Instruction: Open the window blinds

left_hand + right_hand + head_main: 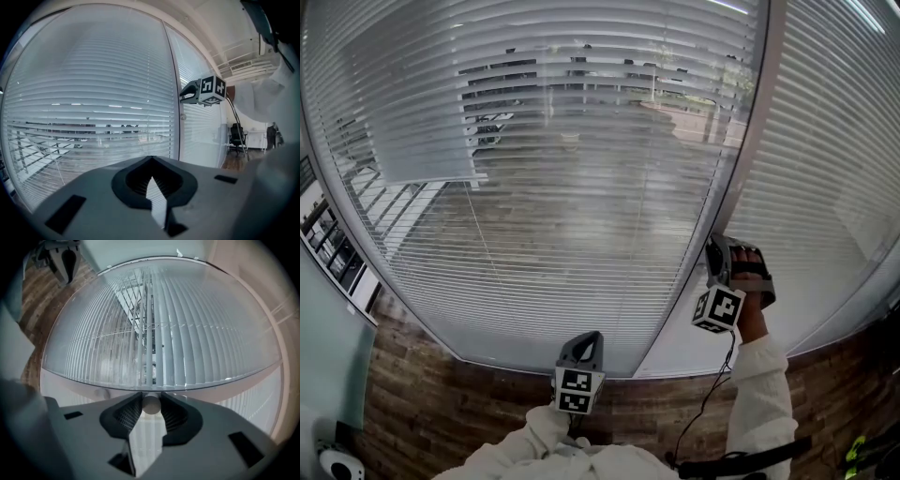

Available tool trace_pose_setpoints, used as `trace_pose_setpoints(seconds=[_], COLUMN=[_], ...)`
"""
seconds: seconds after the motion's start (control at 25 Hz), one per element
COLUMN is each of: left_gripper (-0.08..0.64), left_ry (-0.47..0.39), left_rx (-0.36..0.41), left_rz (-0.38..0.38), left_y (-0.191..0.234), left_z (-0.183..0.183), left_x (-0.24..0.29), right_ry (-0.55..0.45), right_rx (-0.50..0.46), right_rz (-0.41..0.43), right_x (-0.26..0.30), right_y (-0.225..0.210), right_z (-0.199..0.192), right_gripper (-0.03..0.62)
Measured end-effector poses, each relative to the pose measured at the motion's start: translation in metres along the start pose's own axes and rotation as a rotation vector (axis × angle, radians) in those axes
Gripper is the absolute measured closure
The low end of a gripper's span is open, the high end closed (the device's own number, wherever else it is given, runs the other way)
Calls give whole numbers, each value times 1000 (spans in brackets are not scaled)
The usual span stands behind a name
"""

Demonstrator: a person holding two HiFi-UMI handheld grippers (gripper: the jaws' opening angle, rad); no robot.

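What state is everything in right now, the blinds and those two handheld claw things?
Main blind: lowered, slats tilted partly open, outside shows through.
Side blind: lowered, slats closed.
Knob: clamped between the right jaws.
Right gripper: shut on the knob.
Left gripper: jaws together, empty.

The blinds [562, 187] hang ahead, with a post [752, 141] at their right and a second blind [825, 159] beyond it. The right gripper [715, 247] is at the post, a knob [151, 404] between its fingers [129, 411]. The left gripper [589, 339] is lower and to the left, apart from the blinds.
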State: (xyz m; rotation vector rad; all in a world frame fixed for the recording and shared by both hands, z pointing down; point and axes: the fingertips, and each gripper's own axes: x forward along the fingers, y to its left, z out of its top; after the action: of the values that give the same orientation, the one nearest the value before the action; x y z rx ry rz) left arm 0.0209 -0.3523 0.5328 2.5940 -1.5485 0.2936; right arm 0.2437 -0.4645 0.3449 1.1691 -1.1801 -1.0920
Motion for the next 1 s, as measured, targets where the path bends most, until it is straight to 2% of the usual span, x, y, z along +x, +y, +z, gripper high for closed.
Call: trace_pose_setpoints(seconds=[0.12,0.2,0.32,0.44,0.52,0.6,0.64,0.68,0.72,0.8,0.84,0.92,1.0], left_gripper=[560,560,560,560,560,560,560,560,560,560,560,560,560], left_ry=[-6,-14,-52,-116,-180,-240,-248,-236,-208,-138,-108,-78,-82], left_rx=[-1,-2,-15,-52,-82,-124,-144,-159,-168,-184,-199,-229,-233], left_rz=[7,15,20,30,43,43,38,33,30,33,34,35,41], left_y=[3,5,10,19,28,32,32,30,28,24,22,20,19], left_z=[2,3,13,38,62,82,85,82,74,50,39,28,28], left_x=[0,-2,-9,-19,-26,-33,-37,-39,-41,-44,-45,-47,-49], right_ry=[-9,-20,-63,-218,-379,-475,-466,-423,-355,-201,-152,-131,-163], right_rx=[39,133,361,704,1016,1328,1464,1571,1644,1705,1708,1692,1688], right_rz=[-36,-58,-102,-145,-86,47,130,220,313,468,508,518,494], right_x=[0,-4,-24,-59,-80,-93,-96,-97,-97,-100,-103,-107,-110], right_y=[-2,-4,-14,-39,-44,-19,8,43,83,155,176,186,175], right_z=[0,1,5,31,59,84,95,106,117,138,147,157,162], right_gripper=[462,460,460,460,460,462,469,504,580,580,580,580,580])
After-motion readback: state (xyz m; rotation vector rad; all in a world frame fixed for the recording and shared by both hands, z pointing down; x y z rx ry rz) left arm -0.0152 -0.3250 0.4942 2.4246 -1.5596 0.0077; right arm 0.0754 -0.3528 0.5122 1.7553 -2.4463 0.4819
